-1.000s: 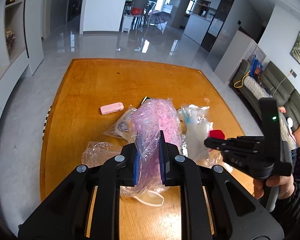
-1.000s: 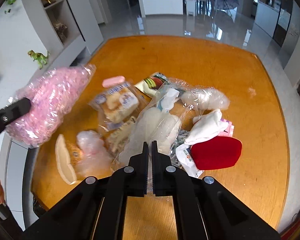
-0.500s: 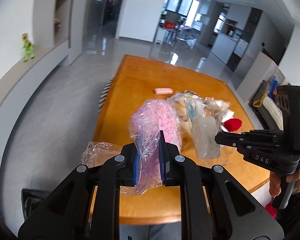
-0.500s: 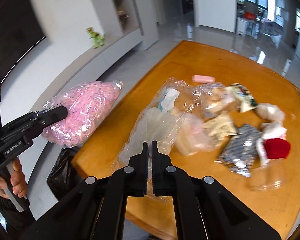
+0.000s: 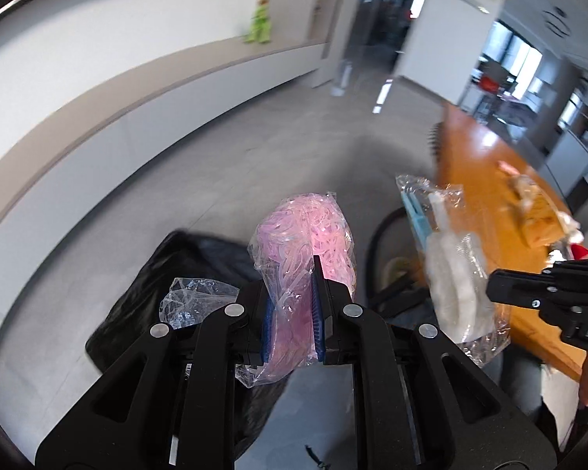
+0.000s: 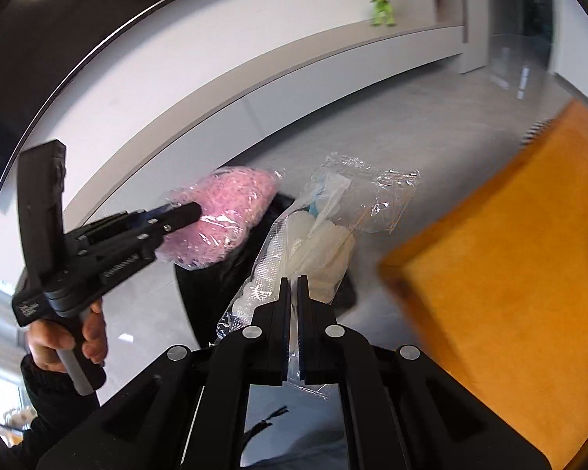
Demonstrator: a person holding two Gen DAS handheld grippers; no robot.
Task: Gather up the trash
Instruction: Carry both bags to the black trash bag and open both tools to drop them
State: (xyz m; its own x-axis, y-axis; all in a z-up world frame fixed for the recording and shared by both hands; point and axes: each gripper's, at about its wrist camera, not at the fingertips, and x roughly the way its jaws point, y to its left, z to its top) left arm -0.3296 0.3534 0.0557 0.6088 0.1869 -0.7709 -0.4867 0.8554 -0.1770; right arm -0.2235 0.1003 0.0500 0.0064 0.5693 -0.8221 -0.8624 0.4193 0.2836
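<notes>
A grey tiled floor (image 5: 223, 180) runs beneath a long white wall ledge (image 6: 294, 66) that carries a green dinosaur figure (image 6: 381, 3). Beside the orange desk (image 6: 509, 266), a black trash bag (image 5: 156, 286) lies on the floor. We see the left tongs (image 5: 293, 309) clamped on a clear bag of pink shreds (image 5: 305, 243), held above the black bag. We see the right tongs (image 6: 293, 313) clamped on a clear packet of white items (image 6: 313, 243), also off the desk. Only the left wrist view shows the remaining litter (image 5: 537, 211) on the desk and a crumpled clear wrapper (image 5: 192, 301) beside its fingers. Only the right wrist view shows the hand (image 6: 70, 333) gripping the left tongs' handle.
</notes>
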